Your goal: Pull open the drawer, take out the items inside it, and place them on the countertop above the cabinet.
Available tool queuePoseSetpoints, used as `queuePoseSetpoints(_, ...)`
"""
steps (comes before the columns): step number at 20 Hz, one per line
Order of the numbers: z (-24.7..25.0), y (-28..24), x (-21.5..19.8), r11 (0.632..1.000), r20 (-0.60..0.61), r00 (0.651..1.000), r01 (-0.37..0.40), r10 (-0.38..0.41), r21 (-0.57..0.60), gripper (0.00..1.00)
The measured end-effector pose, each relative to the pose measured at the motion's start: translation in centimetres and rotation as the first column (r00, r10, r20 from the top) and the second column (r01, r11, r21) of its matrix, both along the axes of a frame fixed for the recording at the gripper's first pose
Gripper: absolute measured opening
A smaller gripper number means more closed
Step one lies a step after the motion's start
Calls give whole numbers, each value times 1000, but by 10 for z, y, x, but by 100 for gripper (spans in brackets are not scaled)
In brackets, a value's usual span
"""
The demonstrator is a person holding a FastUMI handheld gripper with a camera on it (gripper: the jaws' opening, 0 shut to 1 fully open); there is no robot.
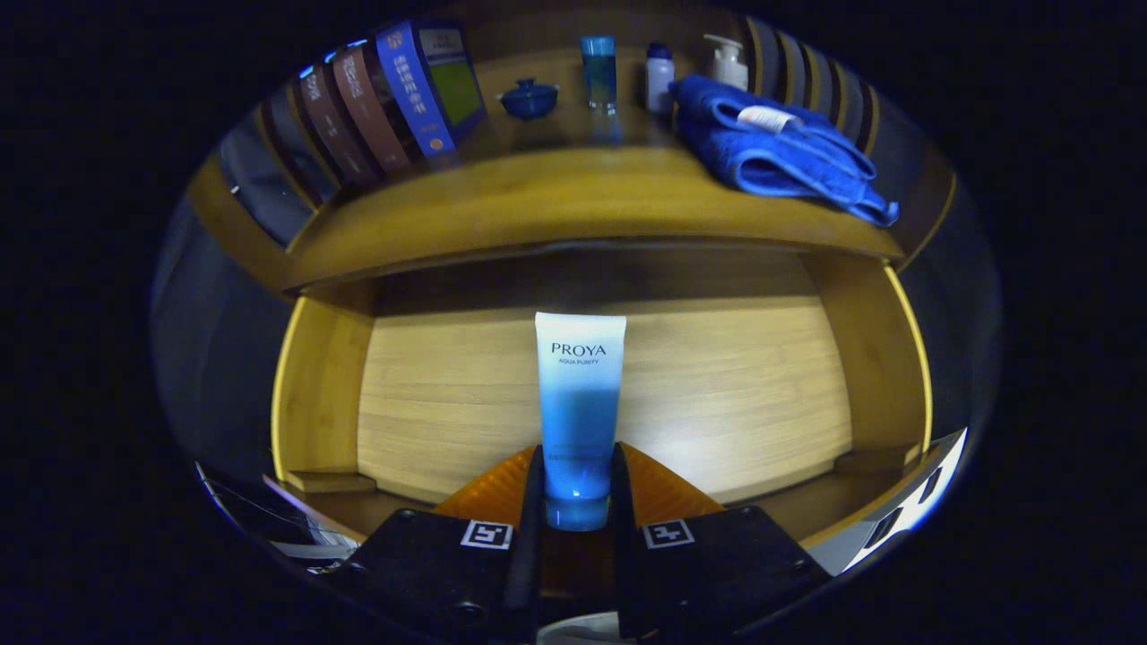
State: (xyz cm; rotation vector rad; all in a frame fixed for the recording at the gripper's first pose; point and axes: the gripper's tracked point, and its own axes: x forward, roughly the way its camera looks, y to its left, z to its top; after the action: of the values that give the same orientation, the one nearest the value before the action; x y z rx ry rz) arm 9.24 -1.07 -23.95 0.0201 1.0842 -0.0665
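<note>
A white-to-blue cosmetic tube (579,403) stands between my fingers, cap end down, and both fingers press on its lower part. My gripper (577,488) is shut on the tube, over the pulled-open wooden drawer (744,385), whose pale floor shows behind the tube. Beyond and above the drawer runs the wooden countertop (556,202) of the cabinet.
On the countertop stand several books (385,103) leaning at the left, a small blue lidded bowl (529,97), a blue bottle (598,72), a white bottle (659,76), a pump bottle (728,61) and a folded blue towel (775,148) at the right. The drawer's side walls (318,394) flank the tube.
</note>
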Motion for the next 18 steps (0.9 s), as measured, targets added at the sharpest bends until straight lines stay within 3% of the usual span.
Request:
queuePoseSetpoints(4, 60, 6, 45, 999, 155, 987, -30, 32, -14, 38)
queuePoseSetpoints(7, 78, 10, 91, 999, 196, 980, -42, 45, -16, 38)
queuePoseSetpoints(14, 44, 3, 177, 1000, 88, 996, -21, 22, -8, 38)
queuePoseSetpoints(18, 21, -5, 199, 1000, 30, 999, 12, -12, -9, 38)
